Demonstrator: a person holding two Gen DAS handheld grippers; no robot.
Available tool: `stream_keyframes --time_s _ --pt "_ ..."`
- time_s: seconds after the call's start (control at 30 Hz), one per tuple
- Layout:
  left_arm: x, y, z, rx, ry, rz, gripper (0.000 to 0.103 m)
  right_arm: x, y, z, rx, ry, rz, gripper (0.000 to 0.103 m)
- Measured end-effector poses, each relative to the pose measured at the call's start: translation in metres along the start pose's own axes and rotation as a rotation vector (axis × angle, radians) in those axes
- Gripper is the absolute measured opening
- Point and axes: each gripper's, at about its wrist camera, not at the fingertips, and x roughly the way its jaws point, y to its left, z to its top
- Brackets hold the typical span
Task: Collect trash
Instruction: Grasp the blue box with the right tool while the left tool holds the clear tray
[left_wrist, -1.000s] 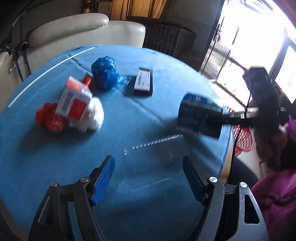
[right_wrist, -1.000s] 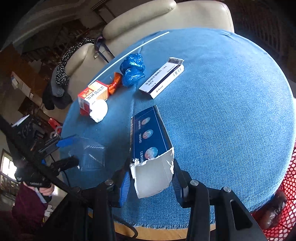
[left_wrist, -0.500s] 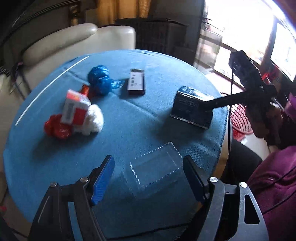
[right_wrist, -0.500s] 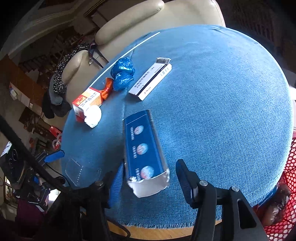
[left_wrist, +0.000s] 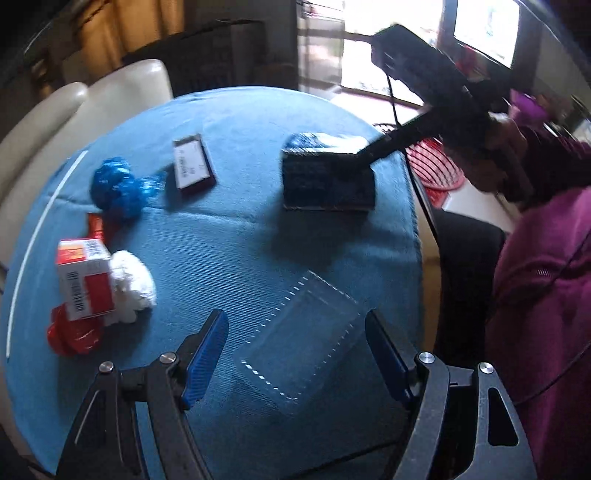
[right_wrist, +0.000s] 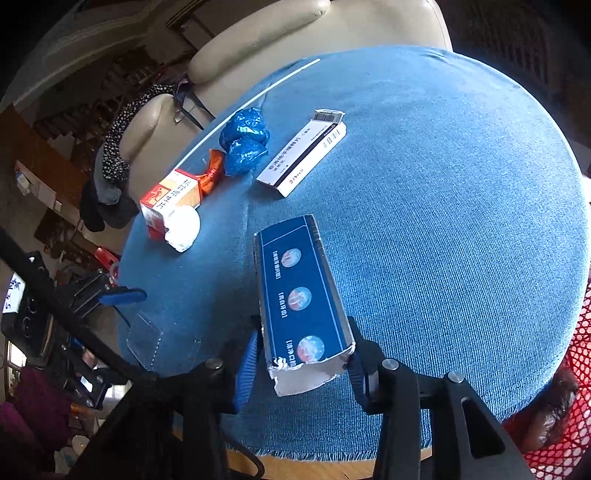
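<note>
Your right claw (right_wrist: 301, 360) has just closed on the long dark-blue cardboard box (right_wrist: 299, 302); your left claw (left_wrist: 295, 356) stands wide around the clear plastic tray (left_wrist: 303, 339) on the blue-clothed surface (left_wrist: 240, 240).

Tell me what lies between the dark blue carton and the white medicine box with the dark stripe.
Nothing: in the right wrist view only bare blue tablecloth separates the dark blue carton from the white medicine box.

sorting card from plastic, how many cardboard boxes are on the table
3: a dark blue box between the right claw pads, a white box mid-table, a red and white box by the white wad. None seems hidden.
</note>
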Motion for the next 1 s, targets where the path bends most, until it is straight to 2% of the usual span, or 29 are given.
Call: stream_keyframes --time_s 0.13,0.3,0.37,0.53,0.63,0.73,0.9,1.0 --pt "0.005 -0.009 -0.004 0.058 0.014 0.007 0.077 -0.002 0.004 0.000 -0.004 -0.003 -0.013 0.041" --pt "0.003 -0.008 -0.007 0.001 -0.018 0.030 0.076 -0.007 0.007 0.002 -0.010 -0.018 -0.018 0.041" --pt "0.004 -0.009 -0.008 -0.017 -0.011 0.046 0.061 -0.006 0.006 0.002 -0.010 -0.004 -0.025 0.041" --pt "0.007 -0.015 -0.012 -0.016 0.028 0.072 0.055 -0.001 0.006 -0.002 -0.009 0.025 -0.014 0.042" --pt "0.006 -0.019 -0.010 -0.027 0.037 0.076 0.055 0.001 -0.001 -0.002 0.042 0.050 0.030 0.043" --pt "0.007 -0.019 -0.008 -0.068 0.035 0.100 0.054 0.001 -0.008 -0.004 0.072 0.052 0.037 0.044" --pt "0.006 -0.012 -0.008 -0.185 0.009 0.133 0.053 -0.008 -0.009 -0.002 0.068 0.003 0.030 0.044" --pt "0.005 -0.007 -0.009 -0.262 -0.009 0.152 0.053 -0.008 -0.008 -0.001 0.049 0.000 0.006 0.040"
